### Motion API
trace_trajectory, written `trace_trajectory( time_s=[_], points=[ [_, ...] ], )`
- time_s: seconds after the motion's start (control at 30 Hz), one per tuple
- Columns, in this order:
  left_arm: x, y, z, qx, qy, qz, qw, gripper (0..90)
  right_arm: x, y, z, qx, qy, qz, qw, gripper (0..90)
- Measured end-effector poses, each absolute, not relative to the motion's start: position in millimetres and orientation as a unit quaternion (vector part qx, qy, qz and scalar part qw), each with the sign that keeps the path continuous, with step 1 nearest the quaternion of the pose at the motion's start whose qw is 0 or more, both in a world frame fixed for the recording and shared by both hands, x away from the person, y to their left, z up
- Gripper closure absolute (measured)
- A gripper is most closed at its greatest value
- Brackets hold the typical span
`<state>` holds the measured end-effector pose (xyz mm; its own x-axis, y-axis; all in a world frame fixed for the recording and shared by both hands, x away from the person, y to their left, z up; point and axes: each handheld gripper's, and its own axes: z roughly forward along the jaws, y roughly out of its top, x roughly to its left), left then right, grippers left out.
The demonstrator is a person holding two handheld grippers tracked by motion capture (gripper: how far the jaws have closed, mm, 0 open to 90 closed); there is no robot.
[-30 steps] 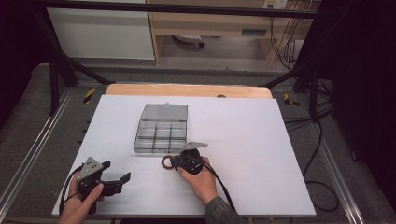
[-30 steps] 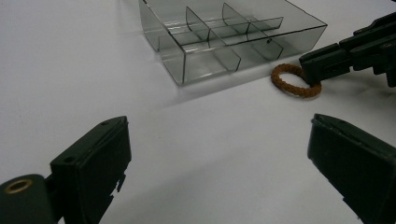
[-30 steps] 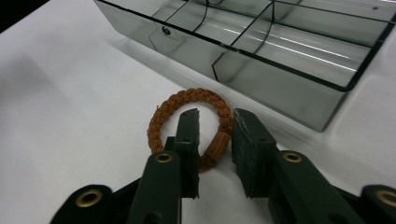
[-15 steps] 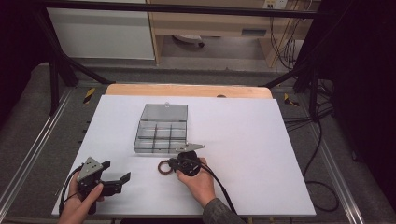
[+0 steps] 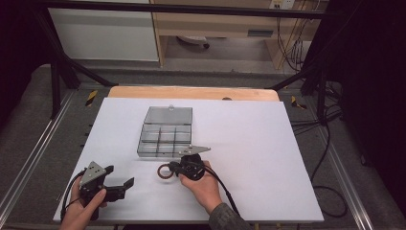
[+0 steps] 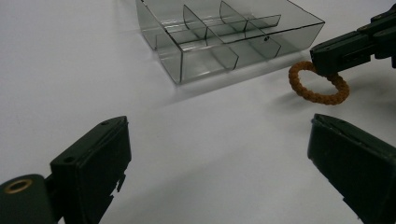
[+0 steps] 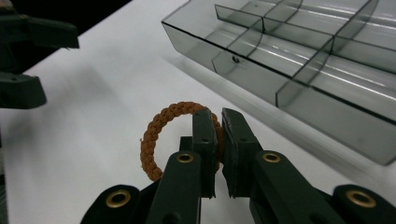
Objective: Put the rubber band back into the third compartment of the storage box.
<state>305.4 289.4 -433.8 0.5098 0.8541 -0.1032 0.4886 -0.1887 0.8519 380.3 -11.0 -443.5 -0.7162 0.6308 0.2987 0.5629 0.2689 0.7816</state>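
A brown braided ring (image 5: 164, 172) sits just in front of a clear divided box (image 5: 143, 152) on the white table. My right gripper (image 5: 172, 168) is shut on the ring's right side. In the right gripper view the two pads (image 7: 219, 114) pinch the braid, and the ring (image 7: 156, 128) stands up to their left. My left gripper (image 5: 119, 175) is held near the front left with its jaws wide apart and nothing between them. From the left gripper (image 6: 217, 126) I see the ring (image 6: 317, 95) tilted up off the table, with the right gripper (image 6: 327, 60) on it.
The box (image 7: 299, 60) has several empty compartments, and its lid (image 5: 168, 115) lies open behind it. A white sheet (image 5: 249, 143) covers the table, with a wooden strip (image 5: 191, 92) at the far edge. Cables (image 5: 330, 143) hang off the right side.
My right gripper and the ring have shifted a little to the left and toward the near edge. The left gripper has stayed in place.
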Motion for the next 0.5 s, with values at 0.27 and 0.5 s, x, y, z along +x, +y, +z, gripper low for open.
trace_trajectory(
  time_s=[0.27, 0.5],
  points=[
    [305.1, 289.6, -433.7, 0.744, 0.451, 0.203, 0.450, 6.1, 382.8, -11.4, -429.1, 0.363, 0.789, 0.494, 0.034, 84.2],
    [305.4, 289.7, -434.1, 0.744, 0.452, 0.203, 0.449, 6.1, 388.9, -13.2, -415.7, 0.358, 0.785, 0.503, 0.041, 84.2]
  ],
)
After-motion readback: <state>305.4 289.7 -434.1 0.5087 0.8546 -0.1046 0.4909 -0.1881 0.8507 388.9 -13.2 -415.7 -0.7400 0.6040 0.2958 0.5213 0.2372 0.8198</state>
